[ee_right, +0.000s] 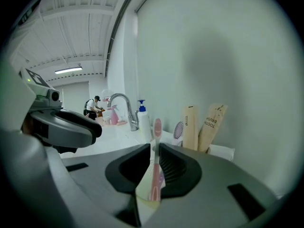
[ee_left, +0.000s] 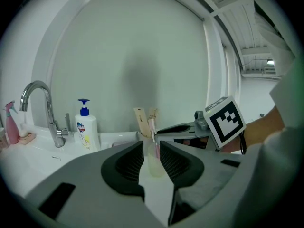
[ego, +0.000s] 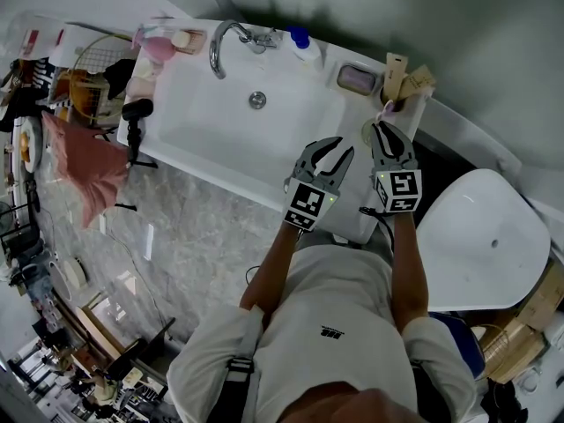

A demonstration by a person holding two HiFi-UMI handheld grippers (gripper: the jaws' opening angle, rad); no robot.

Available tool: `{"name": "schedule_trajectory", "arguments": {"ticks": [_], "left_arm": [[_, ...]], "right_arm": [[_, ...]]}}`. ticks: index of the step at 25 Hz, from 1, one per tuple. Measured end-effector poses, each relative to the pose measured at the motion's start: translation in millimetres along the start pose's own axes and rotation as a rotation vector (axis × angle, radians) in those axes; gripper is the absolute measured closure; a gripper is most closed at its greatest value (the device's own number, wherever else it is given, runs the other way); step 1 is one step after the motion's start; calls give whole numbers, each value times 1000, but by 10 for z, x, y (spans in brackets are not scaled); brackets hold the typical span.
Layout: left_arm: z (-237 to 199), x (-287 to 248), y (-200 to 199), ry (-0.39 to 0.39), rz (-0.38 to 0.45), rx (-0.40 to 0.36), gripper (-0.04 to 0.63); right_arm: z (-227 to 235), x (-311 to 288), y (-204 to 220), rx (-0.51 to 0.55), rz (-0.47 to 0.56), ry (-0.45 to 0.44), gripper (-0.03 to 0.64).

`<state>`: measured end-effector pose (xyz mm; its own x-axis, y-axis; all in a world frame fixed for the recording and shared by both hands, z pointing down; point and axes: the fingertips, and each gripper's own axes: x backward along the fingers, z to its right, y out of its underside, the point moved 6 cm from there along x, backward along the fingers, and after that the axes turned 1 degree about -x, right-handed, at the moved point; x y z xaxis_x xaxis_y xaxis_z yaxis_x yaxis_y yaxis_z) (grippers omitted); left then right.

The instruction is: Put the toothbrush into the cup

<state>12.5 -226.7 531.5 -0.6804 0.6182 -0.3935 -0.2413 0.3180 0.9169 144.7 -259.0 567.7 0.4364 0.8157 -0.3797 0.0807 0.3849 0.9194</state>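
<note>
My right gripper (ego: 385, 129) (ee_right: 154, 148) is shut on a pink toothbrush (ee_right: 156, 141), which stands upright between the pads with its head up. The lower end of the brush reaches into a translucent cup (ee_right: 148, 196) (ego: 368, 131) on the sink's right rim. In the left gripper view the cup (ee_left: 154, 159) stands beyond the jaws, with the toothbrush (ee_left: 152, 126) rising from it and the right gripper (ee_left: 160, 129) closed on it from the right. My left gripper (ego: 333, 146) (ee_left: 151, 147) hovers open just left of the cup, with nothing pressed between its pads.
The white basin (ego: 203, 104) has a chrome faucet (ego: 218, 49) and a soap pump bottle (ego: 305, 46) at the back. A soap dish (ego: 357, 79) and paper toothbrush packets (ego: 405, 79) stand behind the cup. A toilet (ego: 480, 236) is at the right, a pink cloth (ego: 88, 170) at the left.
</note>
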Motion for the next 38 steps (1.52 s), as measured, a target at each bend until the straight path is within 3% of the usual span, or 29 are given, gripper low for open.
{"name": "schedule_trajectory", "arguments": {"ticks": [5,9,18,38], "left_arm": [[14,41,-12,-5,6,-3,472],[30,55,-18,-5,11,-6,472],[72,135,-78,-4,32,-18,472],[54,578,-313,-2,139,-54,472]], "right_arm": [[-3,17,-4,22,-17,7,565],[-1,37,21,27,-31,6,502],[-27,170,6,31,-30,28,482],[-530,1026,-502,127,96,80,463]]}}
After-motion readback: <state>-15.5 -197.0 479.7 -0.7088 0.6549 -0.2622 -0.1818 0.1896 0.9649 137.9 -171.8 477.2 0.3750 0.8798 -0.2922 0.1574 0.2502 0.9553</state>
